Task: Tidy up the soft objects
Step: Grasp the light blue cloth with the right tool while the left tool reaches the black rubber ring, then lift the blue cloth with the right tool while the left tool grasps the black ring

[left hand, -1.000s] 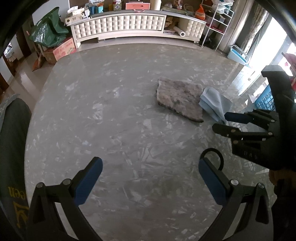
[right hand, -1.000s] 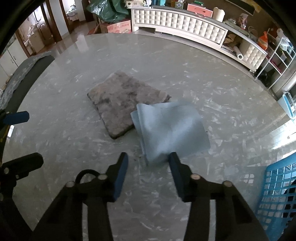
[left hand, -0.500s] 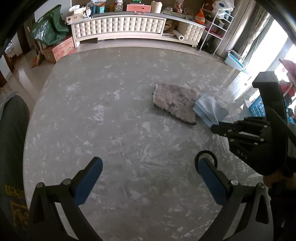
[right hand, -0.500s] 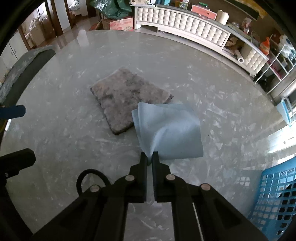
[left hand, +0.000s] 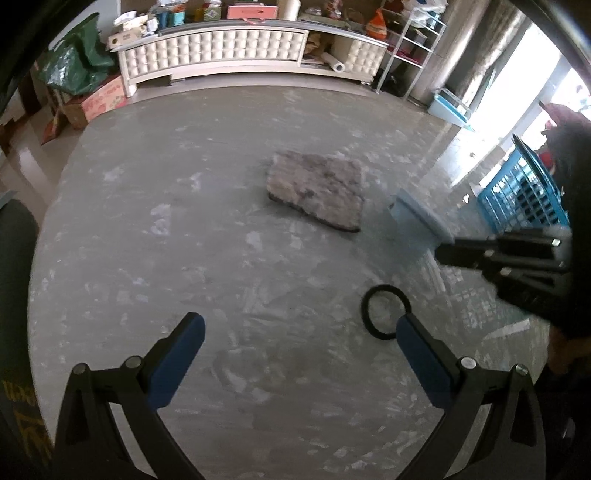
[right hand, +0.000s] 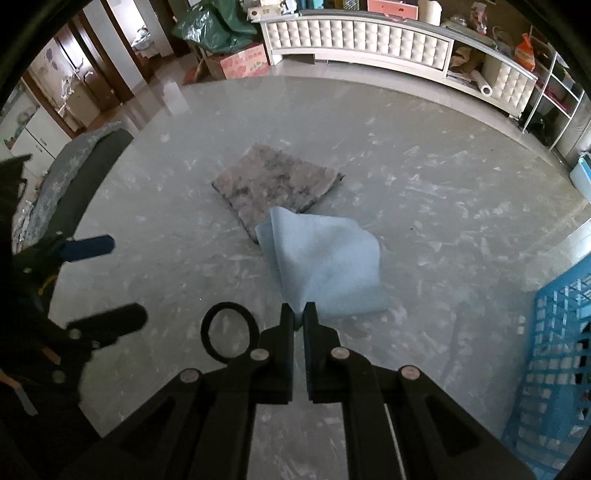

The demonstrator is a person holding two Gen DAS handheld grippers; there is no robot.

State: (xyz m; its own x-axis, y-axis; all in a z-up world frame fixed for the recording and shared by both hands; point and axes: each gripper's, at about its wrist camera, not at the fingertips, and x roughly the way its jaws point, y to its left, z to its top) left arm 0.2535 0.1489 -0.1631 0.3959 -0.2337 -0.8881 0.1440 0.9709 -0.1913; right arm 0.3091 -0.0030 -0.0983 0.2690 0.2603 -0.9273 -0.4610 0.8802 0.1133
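Observation:
My right gripper [right hand: 299, 314] is shut on the near corner of a light blue cloth [right hand: 325, 262] and lifts it off the marble table; it also shows in the left wrist view [left hand: 417, 214]. A grey fuzzy mat [right hand: 275, 181] lies flat just beyond the cloth, also in the left wrist view [left hand: 317, 188]. A black hair tie [right hand: 229, 334] lies on the table to the left of my right gripper, also in the left wrist view [left hand: 384, 310]. My left gripper [left hand: 299, 354] is open and empty above the table, left of the hair tie.
A blue plastic basket [right hand: 557, 354] stands at the table's right edge, also in the left wrist view [left hand: 524, 192]. A dark chair back [right hand: 74, 184] stands at the left edge. A white cabinet [right hand: 369, 33] runs along the far wall.
My right gripper closed on the blue cloth's corner and pulled it up and towards the basket side, off the mat's edge. My left gripper stayed open.

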